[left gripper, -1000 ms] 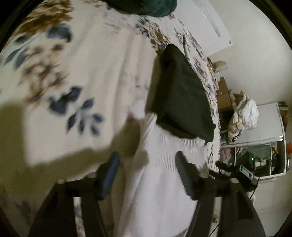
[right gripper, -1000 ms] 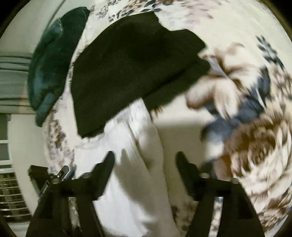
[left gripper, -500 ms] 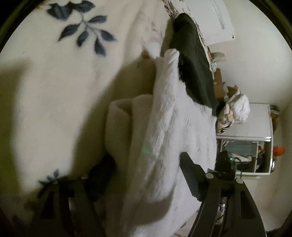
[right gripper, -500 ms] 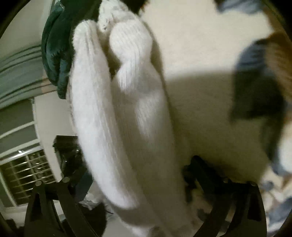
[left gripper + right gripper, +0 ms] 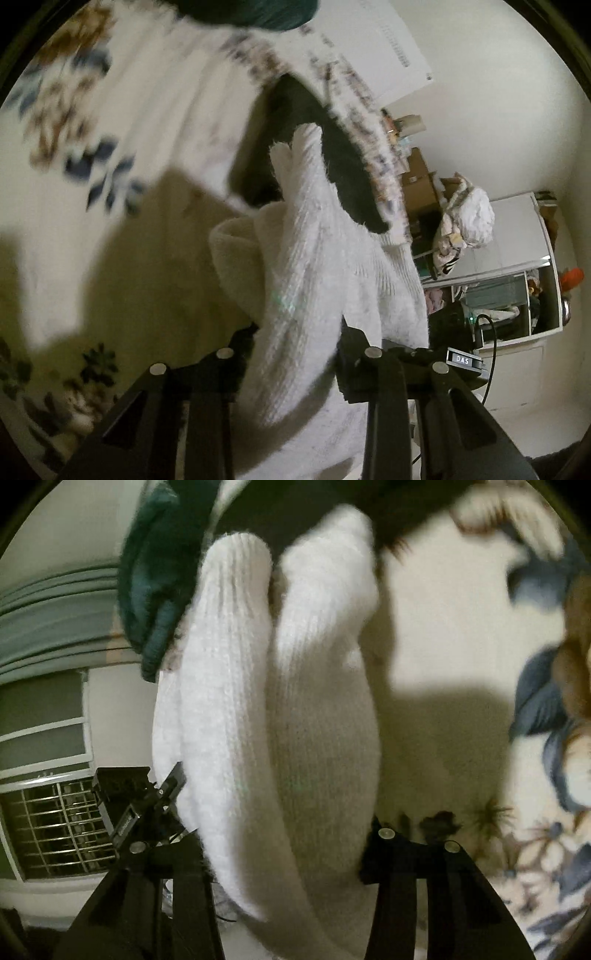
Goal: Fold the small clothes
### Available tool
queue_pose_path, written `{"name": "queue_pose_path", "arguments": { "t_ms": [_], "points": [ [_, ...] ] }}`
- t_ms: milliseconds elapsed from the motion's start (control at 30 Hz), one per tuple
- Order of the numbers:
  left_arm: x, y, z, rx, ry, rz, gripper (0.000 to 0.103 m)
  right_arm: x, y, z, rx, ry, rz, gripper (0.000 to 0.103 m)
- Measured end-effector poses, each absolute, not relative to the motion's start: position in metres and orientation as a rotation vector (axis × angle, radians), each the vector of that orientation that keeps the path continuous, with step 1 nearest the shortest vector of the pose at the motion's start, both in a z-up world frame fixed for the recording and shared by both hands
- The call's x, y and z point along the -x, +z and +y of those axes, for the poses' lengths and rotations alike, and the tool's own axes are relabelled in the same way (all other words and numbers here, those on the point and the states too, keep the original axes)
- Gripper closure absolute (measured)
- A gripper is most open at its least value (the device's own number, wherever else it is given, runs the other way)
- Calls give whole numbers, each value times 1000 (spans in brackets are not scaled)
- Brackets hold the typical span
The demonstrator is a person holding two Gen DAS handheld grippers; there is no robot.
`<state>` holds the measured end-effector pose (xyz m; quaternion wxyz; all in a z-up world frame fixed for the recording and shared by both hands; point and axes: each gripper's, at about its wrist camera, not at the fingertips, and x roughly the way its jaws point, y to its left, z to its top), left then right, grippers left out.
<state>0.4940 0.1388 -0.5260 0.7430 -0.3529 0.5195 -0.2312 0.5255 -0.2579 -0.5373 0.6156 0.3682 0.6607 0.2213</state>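
A white ribbed knit garment (image 5: pixel 317 266) is bunched between the fingers of my left gripper (image 5: pixel 295 354), which is shut on it and holds it above the floral bedspread (image 5: pixel 110 166). The same white garment (image 5: pixel 280 701) fills the right wrist view, and my right gripper (image 5: pixel 284 853) is shut on its folded edge. A black folded garment (image 5: pixel 332 155) lies on the bed just beyond the white one, and shows at the top of the right wrist view (image 5: pixel 295 506).
A dark green pillow (image 5: pixel 251 11) lies at the head of the bed, also in the right wrist view (image 5: pixel 159 579). A white cabinet (image 5: pixel 509 273) with a bundle of cloth (image 5: pixel 465 221) stands past the bed's edge. A barred window (image 5: pixel 59 827) is at left.
Both grippers were open over the white garment a second ago. They have shut on it and lifted it off the bedspread, gathering it into folds.
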Motion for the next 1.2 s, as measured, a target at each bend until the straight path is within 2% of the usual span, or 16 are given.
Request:
{"name": "queue_pose_path", "arguments": {
  "t_ms": [200,367,500,600,767,867,967,1033,1100,1167,1200],
  "points": [
    [-549,-466,123,751,-540,1045,75,-572,-448,-281,-820,547,1391,55],
    [-615,-450,99,716,-549,994,75,-652,-406,-314,-772,521,1326,55],
    [-670,-471,86,709,-529,1000,75,-717,-413,-325,-748,491,1329,55],
    [-699,-505,77,696,-511,1038,75,-763,-442,-335,-719,462,1374,55],
    [-723,-559,67,639,-487,1126,74,-799,-488,-327,-664,424,1458,55],
    [-727,-568,68,612,-472,1152,73,-806,-511,-324,-639,409,1498,54],
    [-726,-563,65,550,-443,1161,70,-807,-519,-327,-636,399,1504,49],
    [-726,-556,59,469,-406,1167,67,-806,-514,-326,-607,370,1509,42],
    [-722,-546,51,356,-337,1149,60,-799,-503,-324,-533,314,1494,38],
    [-719,-537,48,275,-279,1115,57,-793,-493,-321,-455,258,1474,35],
    [-716,-531,45,232,-251,1094,51,-788,-486,-319,-415,226,1460,29]
  ]
}}
